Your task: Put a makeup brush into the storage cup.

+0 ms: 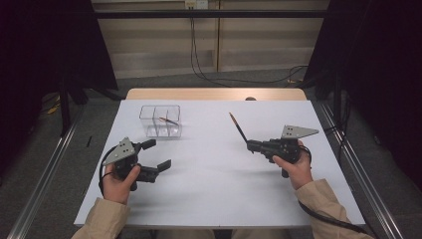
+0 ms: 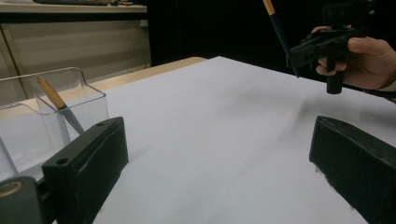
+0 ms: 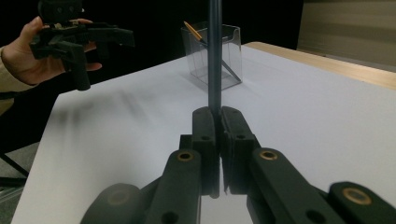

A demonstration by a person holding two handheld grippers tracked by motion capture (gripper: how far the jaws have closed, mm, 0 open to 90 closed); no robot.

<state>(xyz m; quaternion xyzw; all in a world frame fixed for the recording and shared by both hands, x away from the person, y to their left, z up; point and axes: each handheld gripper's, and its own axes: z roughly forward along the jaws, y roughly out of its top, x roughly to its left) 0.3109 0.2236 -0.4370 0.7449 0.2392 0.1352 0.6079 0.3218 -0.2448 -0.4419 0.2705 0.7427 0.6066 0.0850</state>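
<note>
Two pencils in play – one (image 1: 238,128) clenched in the right gripper (image 1: 250,146), one (image 1: 168,120) leaning in the clear box (image 1: 160,121). Left gripper (image 1: 157,154) gapes wide – nothing between its jaws

A dark pencil (image 1: 238,127) with an orange-tan end is clamped by its lower tip in the right tongs (image 1: 250,145) and sticks up at a slant above the white surface (image 1: 214,189). A second, similar pencil (image 1: 169,120) leans tilted inside a clear, divided plastic container (image 1: 160,121) standing on the surface's far left part.
</note>
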